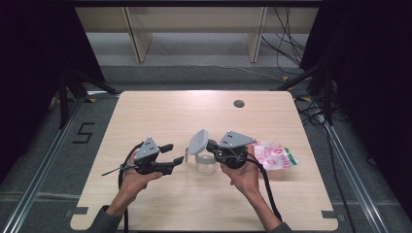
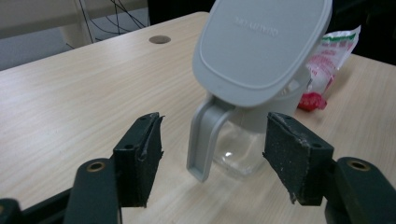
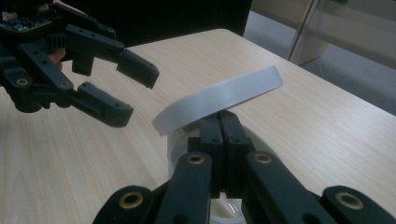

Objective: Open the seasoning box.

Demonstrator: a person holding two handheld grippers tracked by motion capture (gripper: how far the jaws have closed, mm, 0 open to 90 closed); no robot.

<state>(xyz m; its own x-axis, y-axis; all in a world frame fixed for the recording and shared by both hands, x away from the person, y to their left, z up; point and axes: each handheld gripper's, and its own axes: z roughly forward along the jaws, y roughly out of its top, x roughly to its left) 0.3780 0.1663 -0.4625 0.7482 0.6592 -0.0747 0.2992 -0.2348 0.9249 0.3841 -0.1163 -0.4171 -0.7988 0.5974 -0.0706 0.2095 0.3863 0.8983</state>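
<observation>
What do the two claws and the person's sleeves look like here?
Both claws, left claw and right claw, are black, each topped by a grey three-cornered plate and trailing a black cable. The jaws are jointed black links with brass-coloured pivots and rough dark pads. The sleeves look grey.

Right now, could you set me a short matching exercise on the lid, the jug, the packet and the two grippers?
Things:
1. lid
2. jug
3. packet
4. left gripper

States:
a. open, jaws apart, facing the handle
b. lying flat at the table's right
c. tilted up, grey
d. clear, standing on the table

Pairs: 1-c, 2-d, 3-b, 4-a. The right gripper has its jaws together under the lid.
</observation>
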